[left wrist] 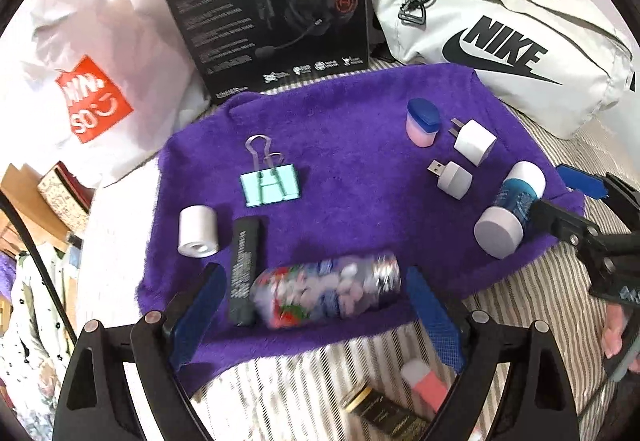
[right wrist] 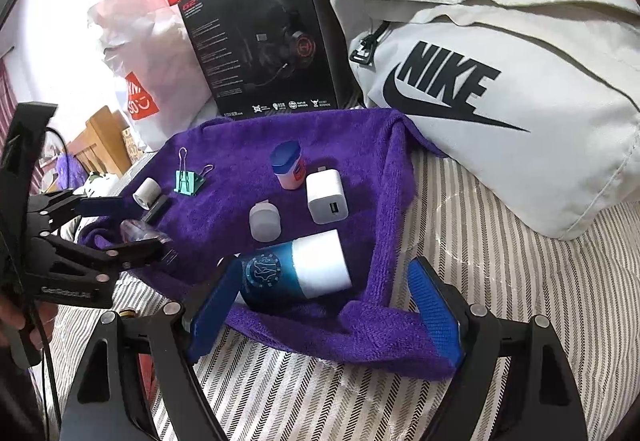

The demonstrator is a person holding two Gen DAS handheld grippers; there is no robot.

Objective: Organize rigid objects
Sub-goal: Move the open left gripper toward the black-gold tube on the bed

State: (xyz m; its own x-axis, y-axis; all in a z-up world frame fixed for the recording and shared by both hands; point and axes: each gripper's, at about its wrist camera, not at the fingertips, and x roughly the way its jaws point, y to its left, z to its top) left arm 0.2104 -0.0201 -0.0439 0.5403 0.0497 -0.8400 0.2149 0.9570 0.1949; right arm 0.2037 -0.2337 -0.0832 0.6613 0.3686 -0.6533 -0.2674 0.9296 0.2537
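Observation:
A purple towel [left wrist: 340,145] lies on the striped bed. On it lie a clear bottle of coloured pills [left wrist: 324,289], a black stick [left wrist: 245,269], a white roll [left wrist: 198,231], a mint binder clip [left wrist: 270,185], a blue-lidded pink jar [left wrist: 423,122], a white charger [left wrist: 475,136], a small USB light [left wrist: 452,175] and a blue-and-white bottle [left wrist: 510,209]. My left gripper [left wrist: 316,305] is open with the pill bottle between its jaws, blurred. My right gripper [right wrist: 324,301] is open around the blue-and-white bottle [right wrist: 296,275], which lies on its side.
A black headset box [left wrist: 264,1], a white Nike bag [left wrist: 508,37] and a white shopping bag [left wrist: 88,81] stand behind the towel. A gold-capped dark item [left wrist: 380,407] and a pink-and-white item [left wrist: 426,381] lie on the striped sheet near the left gripper.

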